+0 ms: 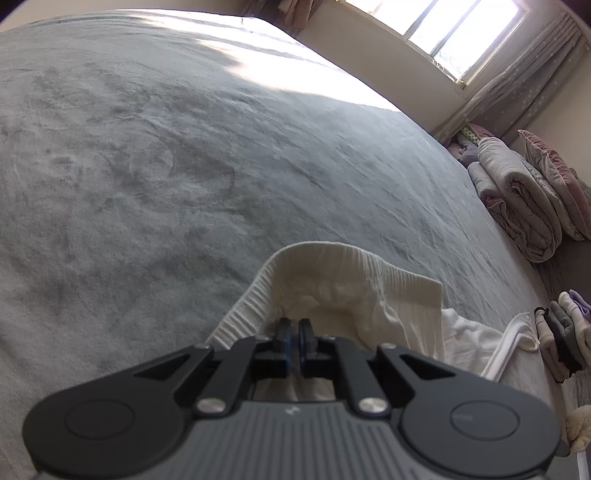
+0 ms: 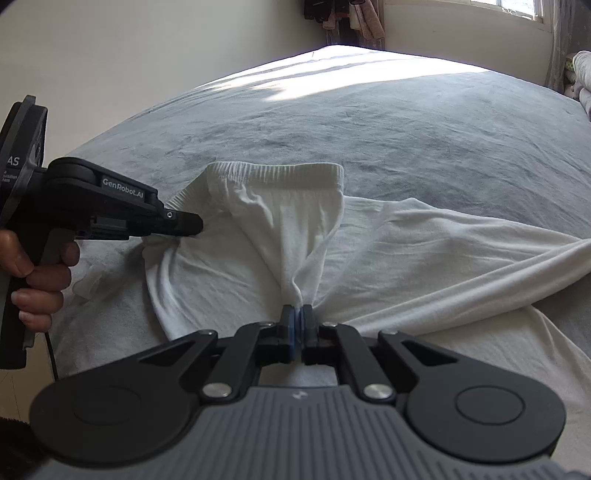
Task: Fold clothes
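Both tongs pinched on the white garment [image 2: 280,236] lying on the bed [image 2: 406,122] — left gripper [image 2: 197,224] near the waistband, right gripper [image 2: 300,314] lower — I judge, to drag a fold.

A garment [image 2: 332,251] is spread on the bed [image 2: 406,129], its ribbed waistband [image 2: 273,171] turned toward the far side and the rest trailed to the right. Its near edge is pinched by the right gripper [image 2: 298,319], and its left edge by the left gripper [image 2: 192,223], which is reached in from the left. In the left wrist view, rolled quilts [image 1: 517,206] are piled at the bed's right side below a window [image 1: 443,26], and a stack of folded clothes [image 1: 565,332] is set nearer, just beside the garment's end.
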{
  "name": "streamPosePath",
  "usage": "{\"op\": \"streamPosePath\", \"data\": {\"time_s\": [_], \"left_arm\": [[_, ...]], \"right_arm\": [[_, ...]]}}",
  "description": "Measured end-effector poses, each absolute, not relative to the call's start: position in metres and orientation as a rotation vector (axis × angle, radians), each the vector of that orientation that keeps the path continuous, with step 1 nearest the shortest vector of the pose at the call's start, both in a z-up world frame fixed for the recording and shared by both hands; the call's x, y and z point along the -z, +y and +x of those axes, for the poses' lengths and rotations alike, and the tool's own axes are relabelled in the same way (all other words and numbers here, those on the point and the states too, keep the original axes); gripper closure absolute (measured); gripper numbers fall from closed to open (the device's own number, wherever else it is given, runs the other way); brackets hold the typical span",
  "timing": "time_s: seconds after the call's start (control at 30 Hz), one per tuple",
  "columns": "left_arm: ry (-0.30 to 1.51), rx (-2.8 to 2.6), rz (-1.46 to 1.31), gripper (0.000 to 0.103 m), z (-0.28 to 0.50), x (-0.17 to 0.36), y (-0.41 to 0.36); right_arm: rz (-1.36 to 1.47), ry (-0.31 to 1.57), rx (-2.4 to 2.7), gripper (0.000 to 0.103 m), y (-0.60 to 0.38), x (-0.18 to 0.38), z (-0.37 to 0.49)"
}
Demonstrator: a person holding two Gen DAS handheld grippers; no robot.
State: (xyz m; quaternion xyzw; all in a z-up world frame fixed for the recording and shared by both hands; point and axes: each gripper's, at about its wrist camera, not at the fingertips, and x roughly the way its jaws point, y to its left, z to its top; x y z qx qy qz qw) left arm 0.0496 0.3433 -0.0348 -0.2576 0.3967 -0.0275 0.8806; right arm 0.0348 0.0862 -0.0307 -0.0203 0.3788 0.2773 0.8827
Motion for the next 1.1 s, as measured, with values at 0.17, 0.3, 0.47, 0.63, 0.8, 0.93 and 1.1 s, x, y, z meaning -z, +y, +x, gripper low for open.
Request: {"op": "streamPosePath", "data": {"time_s": [0.17, 0.3, 0.47, 0.63, 0.8, 0.93, 1.1], "left_arm": [[0.824, 0.096, -0.548, 0.096, 0.04, 0.034, 0.347], [0.801, 0.099, -0.575, 0.096, 0.033, 0.032, 0.354], [0.77, 0.116, -0.652, 0.096, 0.03, 0.03, 0.364], [0.785, 0.139, -0.734, 0.096, 0.036, 0.038, 0.369], [0.803, 0.145, -0.835, 0.096, 0.043, 0.048, 0.375], [0.785, 0.173, -0.955, 0.095, 0.042, 0.052, 0.384], [0.75, 0.326, -1.129, 0.056, 0.037, 0.057, 0.394]], "right_arm": [[0.079, 0.784, -0.631, 0.087, 0.074, 0.023, 0.042], [0.165, 0.755, -0.623, 0.061, 0.068, 0.017, 0.058], [0.253, 0.749, -0.619, 0.053, 0.07, 0.021, 0.087], [0.242, 0.744, -0.543, 0.053, 0.078, 0.031, 0.107], [0.39, 0.749, -0.648, 0.058, 0.073, 0.039, 0.111], [0.415, 0.718, -0.744, 0.092, 0.085, 0.031, 0.099], [0.325, 0.667, -0.826, 0.093, 0.115, 0.017, 0.076]]}}
